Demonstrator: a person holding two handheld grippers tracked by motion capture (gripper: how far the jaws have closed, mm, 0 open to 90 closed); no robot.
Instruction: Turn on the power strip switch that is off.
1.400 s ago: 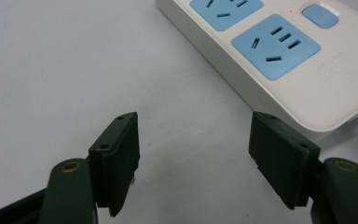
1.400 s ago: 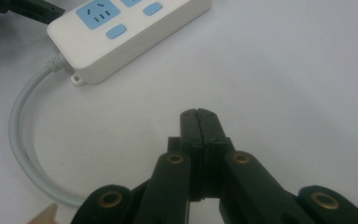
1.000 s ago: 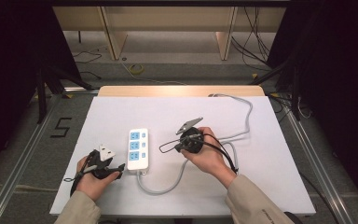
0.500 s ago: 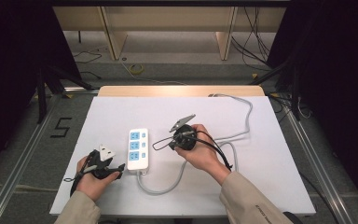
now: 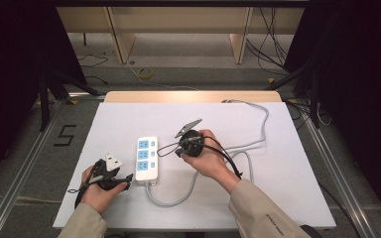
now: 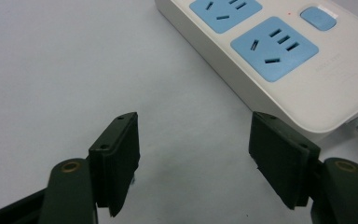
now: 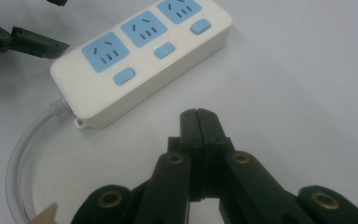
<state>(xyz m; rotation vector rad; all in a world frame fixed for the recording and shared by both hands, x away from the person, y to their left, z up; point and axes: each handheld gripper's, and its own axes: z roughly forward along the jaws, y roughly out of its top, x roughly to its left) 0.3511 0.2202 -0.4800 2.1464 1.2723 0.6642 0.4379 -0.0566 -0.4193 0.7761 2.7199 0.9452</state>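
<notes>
A white power strip with three blue sockets lies left of the table's middle. My left gripper rests on the table by the strip's near left corner. In the left gripper view it is open, nothing between its jaws, with the strip's cord end just beyond the right jaw. My right gripper hovers a little right of the strip. Its jaws are shut on nothing and point at the strip.
The strip's grey cord loops toward the front, then runs off to the back right. White table surface lies open to the right and behind the strip. The left gripper also shows in the right gripper view.
My right gripper has moved left, closer to the power strip. The left hand and the strip have stayed put.
</notes>
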